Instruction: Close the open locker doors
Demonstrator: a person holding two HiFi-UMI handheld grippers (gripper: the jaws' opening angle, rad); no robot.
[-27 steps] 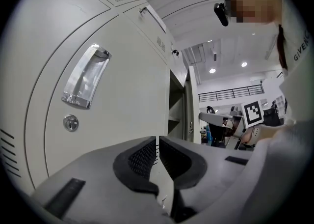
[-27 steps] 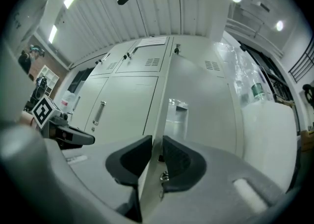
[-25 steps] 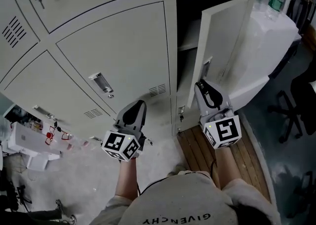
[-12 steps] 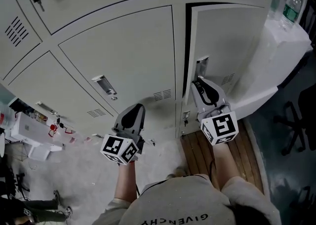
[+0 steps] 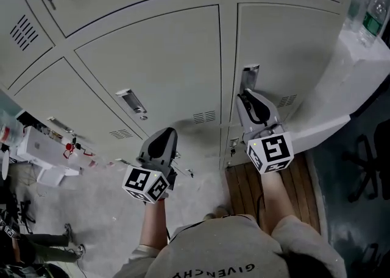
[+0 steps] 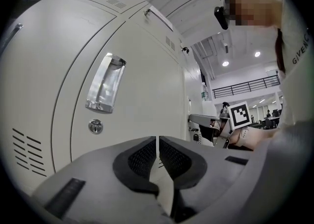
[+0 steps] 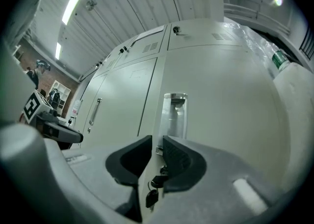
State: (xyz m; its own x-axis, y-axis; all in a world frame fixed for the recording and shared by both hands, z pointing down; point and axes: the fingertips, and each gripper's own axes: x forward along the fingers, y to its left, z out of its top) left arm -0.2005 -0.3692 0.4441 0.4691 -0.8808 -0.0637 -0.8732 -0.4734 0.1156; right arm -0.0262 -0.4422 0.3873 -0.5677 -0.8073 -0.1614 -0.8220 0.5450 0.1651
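Two forearms reach out level. Left gripper (image 5: pixel 166 134): jaws together, empty, near the lockers (image 5: pixel 152 57). Right gripper (image 5: pixel 244 96): jaws slightly apart, tips just under the shut locker door's (image 5: pixel 292 45) handle (image 5: pixel 249 75); contents hidden.

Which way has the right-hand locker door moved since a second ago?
Yes: the locker door swung leftward, shut against the fixed centre post.

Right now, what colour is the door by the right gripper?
The locker door is plain pale grey; the right gripper view shows it best.
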